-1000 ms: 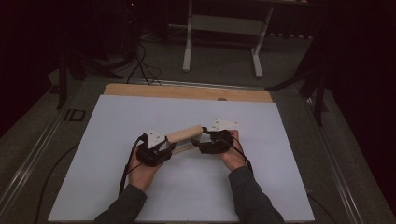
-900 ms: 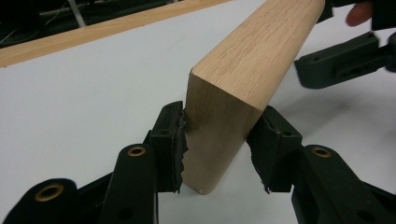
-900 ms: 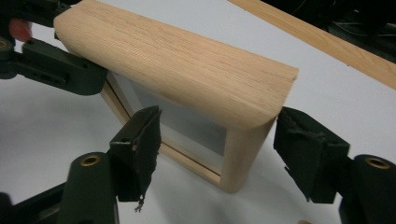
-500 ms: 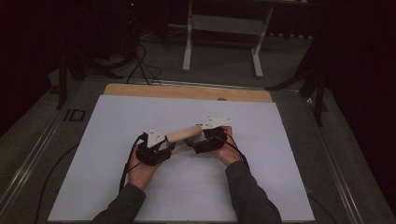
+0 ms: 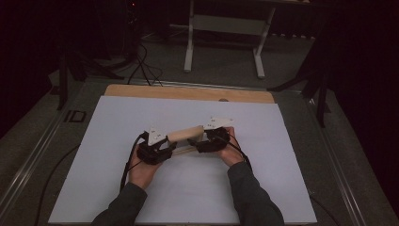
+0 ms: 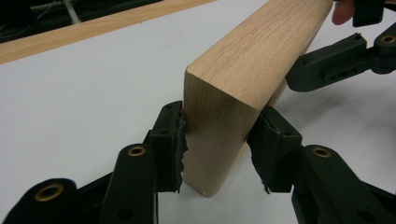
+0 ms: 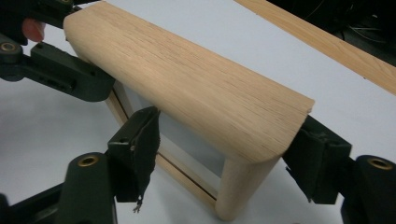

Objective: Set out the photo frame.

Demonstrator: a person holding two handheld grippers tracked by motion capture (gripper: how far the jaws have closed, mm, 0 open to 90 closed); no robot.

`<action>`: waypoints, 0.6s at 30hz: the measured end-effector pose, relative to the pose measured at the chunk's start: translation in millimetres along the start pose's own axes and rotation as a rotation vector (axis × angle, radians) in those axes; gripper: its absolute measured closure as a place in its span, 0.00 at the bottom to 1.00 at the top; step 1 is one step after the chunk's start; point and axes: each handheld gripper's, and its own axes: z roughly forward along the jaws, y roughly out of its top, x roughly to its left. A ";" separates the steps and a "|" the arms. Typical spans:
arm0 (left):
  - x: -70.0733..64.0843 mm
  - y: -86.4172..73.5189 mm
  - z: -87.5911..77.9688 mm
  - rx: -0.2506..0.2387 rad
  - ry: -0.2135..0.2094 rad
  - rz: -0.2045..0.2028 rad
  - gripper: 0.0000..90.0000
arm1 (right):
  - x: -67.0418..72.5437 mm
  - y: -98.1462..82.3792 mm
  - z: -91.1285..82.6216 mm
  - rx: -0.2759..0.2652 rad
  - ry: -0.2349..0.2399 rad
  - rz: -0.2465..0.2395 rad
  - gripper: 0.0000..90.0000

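Item: small wooden stool [image 5: 187,134], pale oak grain, rounded seat edge, round legs joined by thin rails; no brand, label or writing readable on it. Position: centre of white sheet [image 5: 117,117] on the table, seat slanting from 8 o'clock up toward 2 o'clock in the high view. Left gripper [image 6: 217,140]: pads press either side of one seat end, jaws part-way closed, clamped on the wood. Right gripper [image 7: 224,154]: jaws flank the other seat end and its leg; contact of pads with wood cannot be told. Hands: both forearms enter from 6 o'clock, wrists turned inward, grippers pointing at each other across the stool. Beyond: wooden table edge [image 5: 188,92] at 12 o'clock; metal frame [image 5: 226,26] on the floor behind.
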 end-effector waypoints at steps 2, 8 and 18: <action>2.3 1.1 1.7 -0.001 -0.014 -0.013 0.62 | 0.0 -0.5 -0.6 0.001 -0.004 0.008 0.35; 5.4 2.9 5.3 -0.006 -0.030 -0.021 0.61 | -0.5 -1.7 -1.8 -0.002 -0.016 0.020 0.35; 8.8 6.5 12.3 -0.021 -0.039 0.008 0.61 | -2.6 -3.5 -4.4 -0.015 -0.035 0.058 0.36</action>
